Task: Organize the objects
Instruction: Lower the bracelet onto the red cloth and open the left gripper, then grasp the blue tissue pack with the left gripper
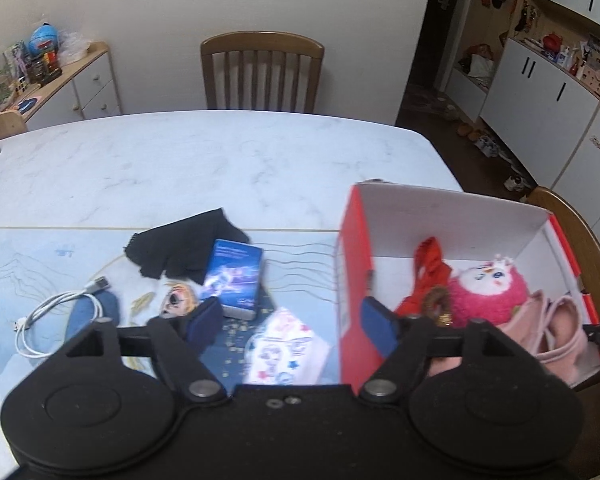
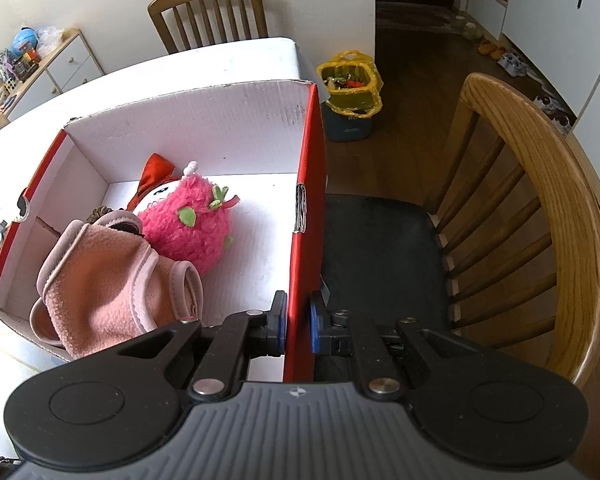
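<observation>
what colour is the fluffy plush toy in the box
Bright pink plush toy, with small green leaf patches; clearest in the right wrist view.

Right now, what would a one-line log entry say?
left gripper: open, empty | right gripper: shut on red box wall | in box: pink plush

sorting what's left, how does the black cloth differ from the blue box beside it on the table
The black cloth is dark, soft and lies flat and crumpled; the blue box is rigid, printed and stands higher. The cloth spreads wider than the box. Both sit outside the red box.
</observation>
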Motion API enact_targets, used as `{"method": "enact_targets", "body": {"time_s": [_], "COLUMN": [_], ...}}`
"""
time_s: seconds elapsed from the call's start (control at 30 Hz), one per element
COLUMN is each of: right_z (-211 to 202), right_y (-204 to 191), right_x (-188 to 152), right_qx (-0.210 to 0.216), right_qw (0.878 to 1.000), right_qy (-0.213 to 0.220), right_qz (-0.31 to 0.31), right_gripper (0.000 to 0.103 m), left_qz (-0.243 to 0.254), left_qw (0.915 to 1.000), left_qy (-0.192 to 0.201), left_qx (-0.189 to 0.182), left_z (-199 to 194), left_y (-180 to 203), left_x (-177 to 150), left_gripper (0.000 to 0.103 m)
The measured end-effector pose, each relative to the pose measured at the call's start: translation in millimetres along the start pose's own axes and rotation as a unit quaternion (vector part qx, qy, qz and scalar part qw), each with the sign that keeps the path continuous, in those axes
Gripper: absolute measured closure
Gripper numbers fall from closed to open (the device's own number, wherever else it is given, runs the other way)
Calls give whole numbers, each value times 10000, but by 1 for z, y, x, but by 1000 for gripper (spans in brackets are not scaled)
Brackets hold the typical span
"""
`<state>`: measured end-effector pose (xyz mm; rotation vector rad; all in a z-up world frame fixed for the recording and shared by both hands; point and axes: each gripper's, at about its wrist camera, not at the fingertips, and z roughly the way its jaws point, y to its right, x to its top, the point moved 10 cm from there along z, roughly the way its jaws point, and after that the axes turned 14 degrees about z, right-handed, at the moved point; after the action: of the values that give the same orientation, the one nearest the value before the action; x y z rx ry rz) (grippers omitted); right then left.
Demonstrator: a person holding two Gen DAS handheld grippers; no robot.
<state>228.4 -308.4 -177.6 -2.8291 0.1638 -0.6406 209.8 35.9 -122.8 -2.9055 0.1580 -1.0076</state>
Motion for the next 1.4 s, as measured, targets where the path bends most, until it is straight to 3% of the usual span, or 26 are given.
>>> {"method": "enact_targets", "body": {"time_s": [0.13,0.43,0.97,1.17,1.4], "right_z": [-1,-2,3,4,5], "right_y": [0,-2,-6,-5,-4], "right_x": [1,1,1,0,0], "right_qx": [-87,-300,-647,-728,-750], "right_qw": [10000,9995,9976,9971,9969], "right_qy": [22,25,-50,-48,-64], "right_qz": [28,67,221,219,221], "right_gripper": [92,92,92,92,92], "left_qz": [29,186,454,618,754], "left_qw": [10000,9998,9983,9971,9957], "left_qy": [23,-50,-356,-385,-435], "left_qx": [47,-7,41,216,312], "left_z": [6,36,107,121,134], "left_y": [-14,-35,-52,-52,-48], "left_x": [-3,-5,-9,-8,-9], "left_gripper": [8,2,2,3,10]}}
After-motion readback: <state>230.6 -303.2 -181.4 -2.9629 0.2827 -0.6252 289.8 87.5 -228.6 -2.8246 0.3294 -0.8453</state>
